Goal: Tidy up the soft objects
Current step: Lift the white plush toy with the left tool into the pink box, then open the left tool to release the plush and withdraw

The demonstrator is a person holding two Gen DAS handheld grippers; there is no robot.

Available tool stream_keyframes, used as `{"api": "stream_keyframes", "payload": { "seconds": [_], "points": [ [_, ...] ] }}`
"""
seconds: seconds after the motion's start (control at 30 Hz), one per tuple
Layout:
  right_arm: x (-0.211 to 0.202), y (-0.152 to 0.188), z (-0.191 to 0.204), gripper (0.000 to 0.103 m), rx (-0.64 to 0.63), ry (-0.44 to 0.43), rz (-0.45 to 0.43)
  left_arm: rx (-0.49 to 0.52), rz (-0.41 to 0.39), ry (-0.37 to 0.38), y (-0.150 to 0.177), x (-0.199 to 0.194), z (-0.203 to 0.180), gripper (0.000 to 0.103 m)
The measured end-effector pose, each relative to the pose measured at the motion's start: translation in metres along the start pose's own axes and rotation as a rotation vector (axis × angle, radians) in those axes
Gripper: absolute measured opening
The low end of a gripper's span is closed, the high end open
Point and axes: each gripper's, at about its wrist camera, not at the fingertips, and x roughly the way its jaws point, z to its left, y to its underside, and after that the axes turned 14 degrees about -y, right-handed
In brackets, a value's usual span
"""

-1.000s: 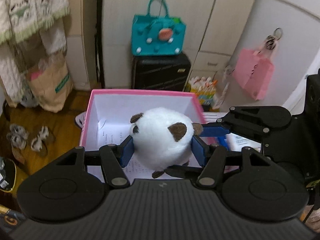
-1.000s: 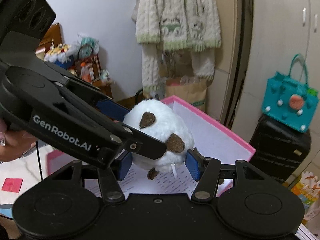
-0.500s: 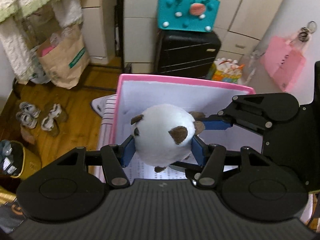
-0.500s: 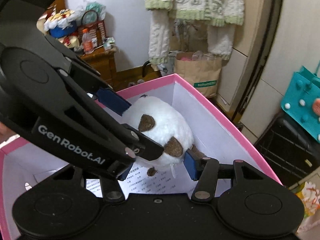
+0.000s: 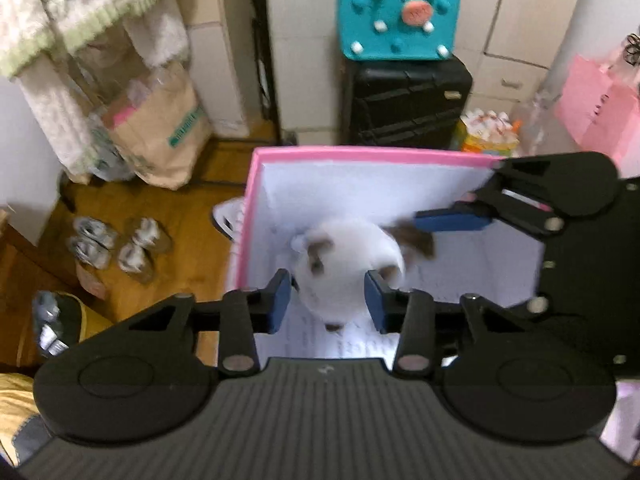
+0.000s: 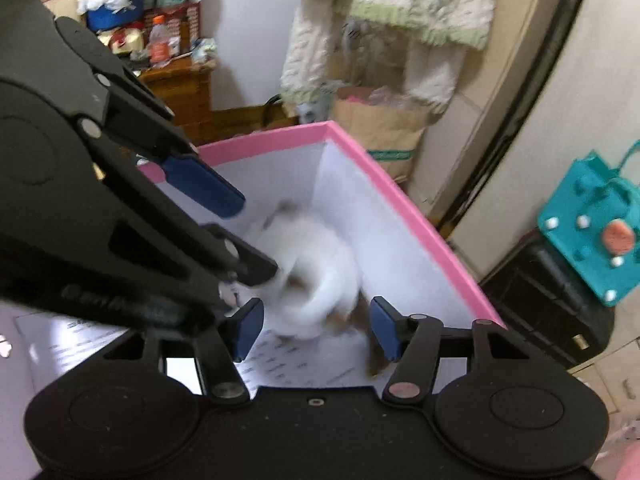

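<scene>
Inside the pink box (image 5: pixel 360 154): one white plush toy (image 5: pixel 348 256) with brown patches, both pairs of fingers released.

Item lies low in the box, over a printed sheet (image 5: pixel 360 346) on the box floor, and is blurred in both views. My left fingers (image 5: pixel 280 300) flank it and are closing, the toy between them, with neither pad seen pressing on it. My right fingers (image 6: pixel 250 328) are opening, the toy between them, a gap showing on each side. Both pairs point down into the box from neighbouring sides. Behind the box: a black suitcase (image 5: pixel 404 100) with a teal bag (image 5: pixel 396 20) on top.
</scene>
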Motion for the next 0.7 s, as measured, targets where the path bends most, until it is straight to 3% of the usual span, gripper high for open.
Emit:
{"api": "stream_keyframes", "payload": {
  "seconds": [0.3, 0.5, 0.7],
  "points": [
    [-0.055, 0.016, 0.012, 0.063, 0.102, -0.048, -0.090, -0.014, -0.040, 0.010, 0.015, -0.022, 0.005, 0.044],
    [-0.089, 0.029, 0.028, 0.063, 0.223, -0.065, -0.107, 0.002, -0.070, 0.055, 0.028, -0.056, 0.009, 0.047],
    [-0.118, 0.041, 0.049, 0.063, 0.238, -0.076, -0.147, 0.016, -0.106, 0.076, 0.035, -0.093, 0.015, 0.047]
  ]
}}
